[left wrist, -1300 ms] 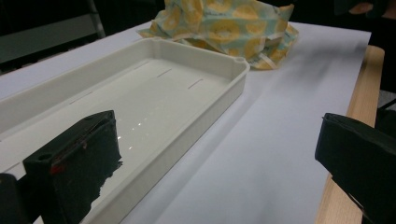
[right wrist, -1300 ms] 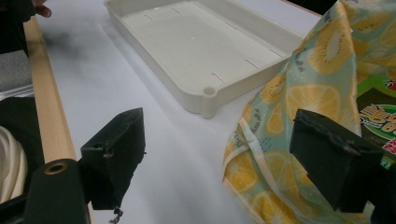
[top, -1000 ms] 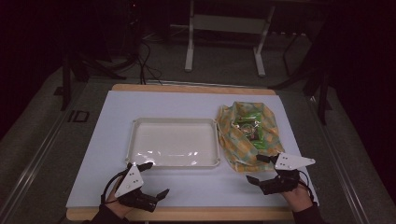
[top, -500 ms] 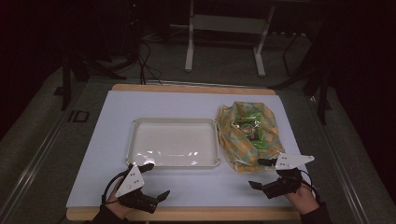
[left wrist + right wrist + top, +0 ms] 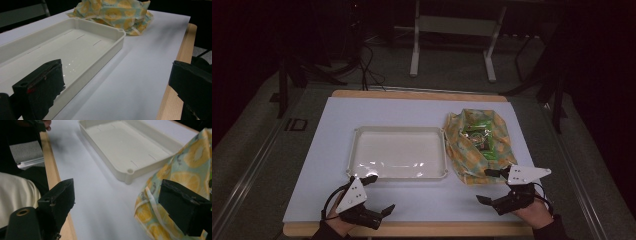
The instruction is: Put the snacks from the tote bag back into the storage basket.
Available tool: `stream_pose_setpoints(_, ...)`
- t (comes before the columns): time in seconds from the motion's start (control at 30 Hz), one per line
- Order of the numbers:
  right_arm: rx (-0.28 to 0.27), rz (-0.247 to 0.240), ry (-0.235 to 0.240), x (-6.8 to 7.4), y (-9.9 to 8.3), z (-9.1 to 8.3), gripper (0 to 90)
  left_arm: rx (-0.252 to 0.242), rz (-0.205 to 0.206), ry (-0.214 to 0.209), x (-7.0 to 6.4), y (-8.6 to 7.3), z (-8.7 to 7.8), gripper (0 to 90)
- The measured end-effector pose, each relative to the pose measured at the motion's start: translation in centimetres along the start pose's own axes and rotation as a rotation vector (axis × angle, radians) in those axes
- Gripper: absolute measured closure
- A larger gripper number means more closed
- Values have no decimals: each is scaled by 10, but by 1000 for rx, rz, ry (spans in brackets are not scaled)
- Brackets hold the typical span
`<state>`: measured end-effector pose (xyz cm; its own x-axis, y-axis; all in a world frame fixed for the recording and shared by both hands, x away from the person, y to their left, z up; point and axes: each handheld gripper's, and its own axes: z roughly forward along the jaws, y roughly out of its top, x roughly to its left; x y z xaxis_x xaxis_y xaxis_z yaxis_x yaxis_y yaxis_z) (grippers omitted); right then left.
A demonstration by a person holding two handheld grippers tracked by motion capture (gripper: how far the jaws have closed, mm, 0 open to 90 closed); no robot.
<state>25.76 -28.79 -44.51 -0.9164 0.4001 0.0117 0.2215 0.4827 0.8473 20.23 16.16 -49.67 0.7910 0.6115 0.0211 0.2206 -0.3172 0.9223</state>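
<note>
An empty white plastic tray (image 5: pixel 397 131) lies at the middle of the table. To its right sits a crumpled cloth bag (image 5: pixel 467 150) printed with yellow fruit, open at the top, with green packets inside. My left gripper (image 5: pixel 380 193) is open near the front edge, just in front of the tray's near-left corner. In the left gripper view the tray wall (image 5: pixel 100 63) runs between the wide-apart jaws and the bag (image 5: pixel 115 12) lies beyond. My right gripper (image 5: pixel 483 186) is open at the bag's near edge. In the right gripper view one jaw overlaps the bag (image 5: pixel 190 157).
A white sheet (image 5: pixel 412 107) covers the wooden tabletop, whose bare edge (image 5: pixel 412 229) runs along the front. Metal stand legs (image 5: pixel 414 45) and cables stand on the floor beyond the table. A pale sleeve (image 5: pixel 15 195) appears at the left of the right gripper view.
The right gripper has drifted slightly toward the near edge of the table. The left gripper has hardly moved, and both stay open.
</note>
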Motion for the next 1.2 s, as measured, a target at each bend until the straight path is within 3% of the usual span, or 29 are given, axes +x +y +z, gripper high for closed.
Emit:
stream_pose_setpoints(0.3, -12, -27, -6, 0, 11, -2, 133, -29, 13, -15, -4, 1, -2, 4)
stream_pose_setpoints(0.63, -16, -82, 10, 0, 25, -3, 145, -40, 16, -22, -4, 2, -3, 4)
stream_pose_setpoints(0.9, -39, -100, 9, -4, 37, -10, 149, -33, 17, -30, -4, 2, -2, 4)
stream_pose_setpoints(1.2, -73, -104, -37, -14, 49, -18, 149, -35, 13, -34, -3, 2, -2, 4)
